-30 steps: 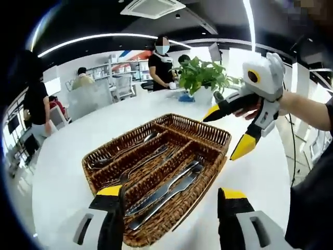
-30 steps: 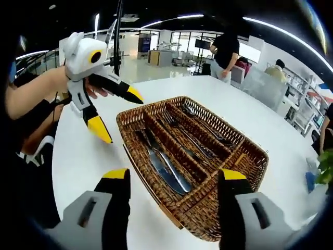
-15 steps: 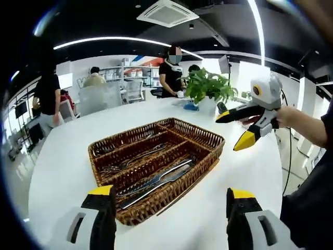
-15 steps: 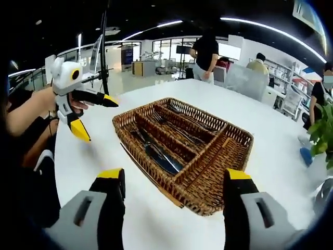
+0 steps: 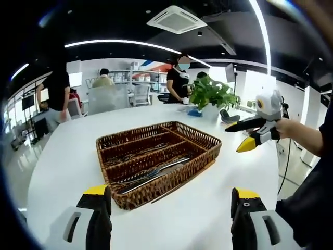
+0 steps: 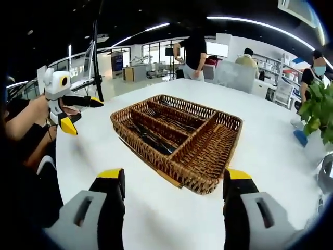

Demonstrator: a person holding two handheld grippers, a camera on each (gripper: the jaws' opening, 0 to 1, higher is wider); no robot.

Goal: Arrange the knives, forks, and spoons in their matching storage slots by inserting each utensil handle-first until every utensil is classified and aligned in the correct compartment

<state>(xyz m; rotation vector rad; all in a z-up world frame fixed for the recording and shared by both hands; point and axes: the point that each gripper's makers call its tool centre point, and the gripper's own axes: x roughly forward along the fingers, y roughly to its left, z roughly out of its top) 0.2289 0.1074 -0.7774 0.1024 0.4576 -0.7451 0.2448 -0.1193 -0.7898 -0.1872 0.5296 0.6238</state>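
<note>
A brown wicker cutlery basket point(image 5: 210, 147) point(image 6: 233, 125) sits on the round white table point(image 5: 62, 172) point(image 6: 270, 125). Its long compartments hold metal knives point(image 5: 153, 173) point(image 6: 151, 140), forks point(image 5: 136, 152) point(image 6: 169, 124) and, in the far slot, cutlery too small to name. The cross compartment point(image 6: 208, 151) at one end looks bare. My left gripper point(image 5: 171, 213) is open, held back from the basket's near edge; it also appears as the left gripper point(image 6: 73, 112), open. My right gripper point(image 6: 174, 200) is open and empty, seen too as the right gripper point(image 5: 243, 136).
A potted green plant point(image 5: 210, 94) point(image 6: 316, 112) stands at the table's far side beside a blue object point(image 5: 193, 112). Several people stand or sit around the office beyond the table. A person's arm point(image 5: 307, 138) holds the right gripper.
Both grippers have pulled back and up from the basket, which now looks smaller and farther. The cutlery in it has not moved.
</note>
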